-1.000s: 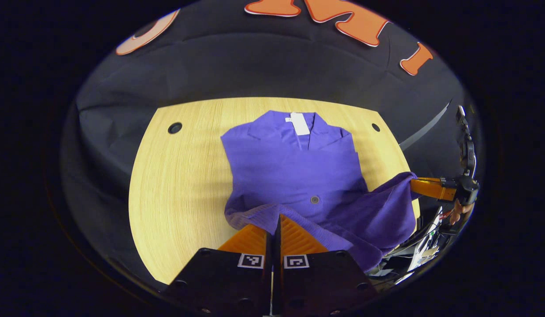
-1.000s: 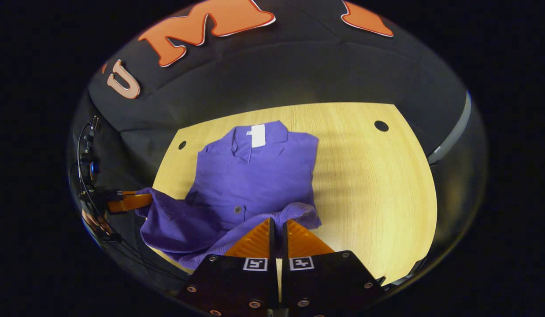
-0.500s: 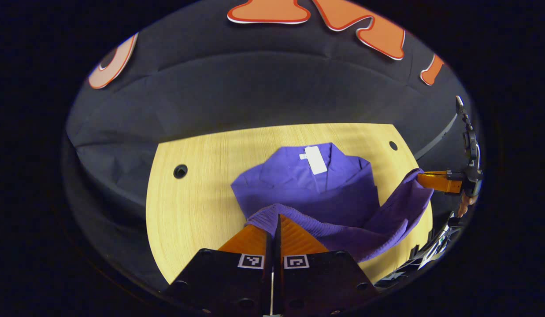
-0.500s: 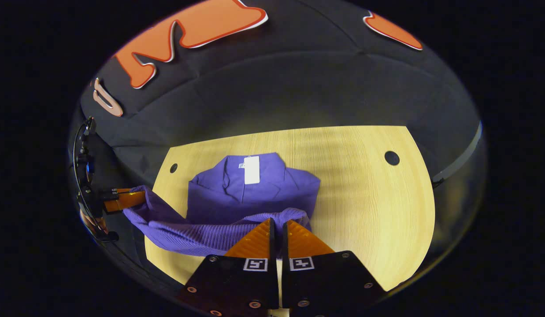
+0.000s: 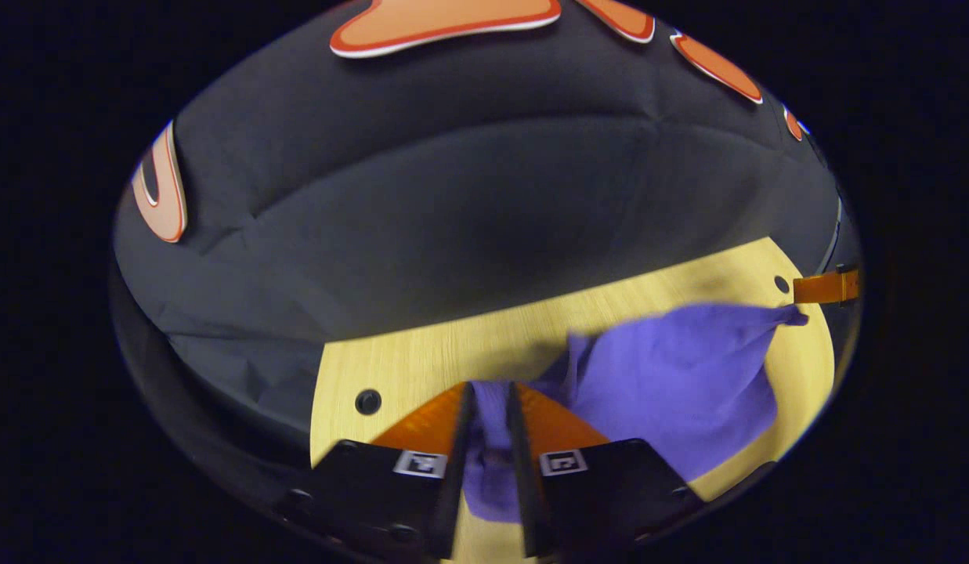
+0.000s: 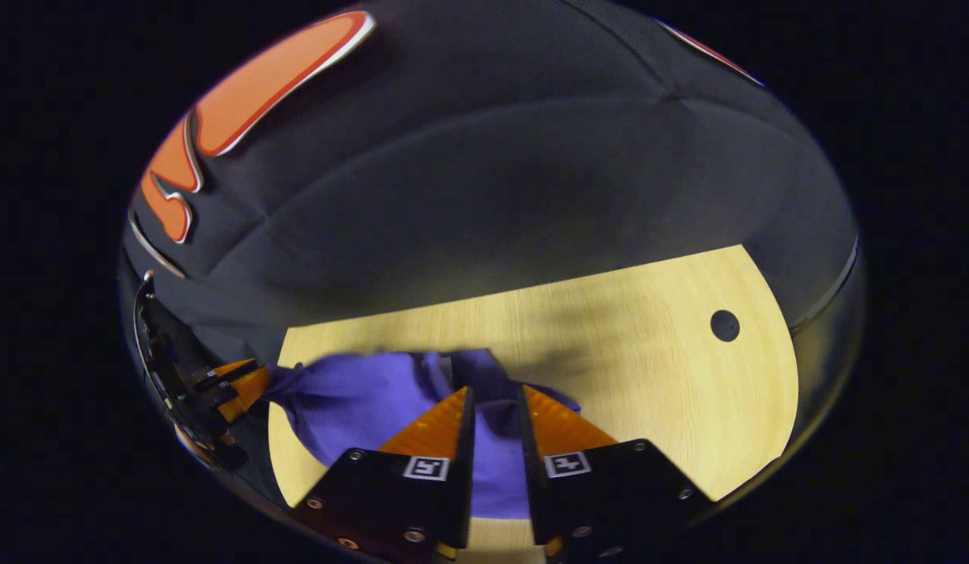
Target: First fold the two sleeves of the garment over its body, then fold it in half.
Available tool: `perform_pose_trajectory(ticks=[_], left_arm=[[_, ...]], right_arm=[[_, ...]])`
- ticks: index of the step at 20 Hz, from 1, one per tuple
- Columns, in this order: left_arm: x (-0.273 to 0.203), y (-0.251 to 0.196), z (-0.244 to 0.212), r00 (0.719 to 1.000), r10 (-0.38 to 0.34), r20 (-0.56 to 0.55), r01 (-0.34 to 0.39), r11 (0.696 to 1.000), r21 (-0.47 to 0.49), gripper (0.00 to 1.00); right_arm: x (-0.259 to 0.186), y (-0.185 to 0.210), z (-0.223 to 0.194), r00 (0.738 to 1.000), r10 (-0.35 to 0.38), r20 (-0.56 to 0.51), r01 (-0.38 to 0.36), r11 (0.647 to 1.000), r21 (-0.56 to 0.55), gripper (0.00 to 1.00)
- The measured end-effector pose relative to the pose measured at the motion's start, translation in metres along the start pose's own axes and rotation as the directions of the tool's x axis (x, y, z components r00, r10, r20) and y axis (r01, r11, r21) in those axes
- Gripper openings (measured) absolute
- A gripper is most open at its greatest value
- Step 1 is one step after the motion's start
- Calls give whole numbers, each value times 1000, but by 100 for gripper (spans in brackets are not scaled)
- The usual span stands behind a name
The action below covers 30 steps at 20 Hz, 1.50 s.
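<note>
**Garment held up between both grippers**

Garment — a purple one — hangs stretched above the wooden surface, gripped at two points. In the left gripper view, the left gripper has its fingers a little apart with a bunch of the purple fabric wedged between them, both fingers pressing on it; the cloth spills down past the fingers toward the camera. From there the fabric spreads away to the right, where the far corner is pinched by the right gripper beyond the garment's edge, near a dark hole in the surface. Another hole sits left of the garment.

In the right gripper view, the right gripper likewise has fabric clamped in the narrow gap between its fingers. The cloth runs off to the left, its corner held by the left gripper at the surface's edge. The surface right of the garment is bare wood with one dark hole. The fabric looks blurred in both views.
</note>
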<state>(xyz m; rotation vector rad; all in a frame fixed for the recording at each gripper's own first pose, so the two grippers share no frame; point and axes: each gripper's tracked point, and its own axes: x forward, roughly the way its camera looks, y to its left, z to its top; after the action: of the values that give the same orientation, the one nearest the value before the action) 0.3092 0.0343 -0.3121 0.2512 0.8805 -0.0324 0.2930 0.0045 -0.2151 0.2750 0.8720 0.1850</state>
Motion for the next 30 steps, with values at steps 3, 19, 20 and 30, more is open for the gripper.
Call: perform_pose_trajectory(ticks=[3,19,20,30], left_arm=[[-11,9,10,998,31,48,-30,999,-14,61],[-211,29,47,903,88,420,-19,986,-167,98],[-227,28,48,890,85,447,-4,984,-180,98],[-366,29,24,740,114,662,56,972,-230,98]], right_arm=[[-3,-11,4,999,-34,37,35,999,-38,47],[-134,-8,44,878,-62,475,147,979,-143,96],[-147,-4,43,864,-61,499,155,977,-148,95],[-258,33,15,712,-22,702,196,966,-168,95]])
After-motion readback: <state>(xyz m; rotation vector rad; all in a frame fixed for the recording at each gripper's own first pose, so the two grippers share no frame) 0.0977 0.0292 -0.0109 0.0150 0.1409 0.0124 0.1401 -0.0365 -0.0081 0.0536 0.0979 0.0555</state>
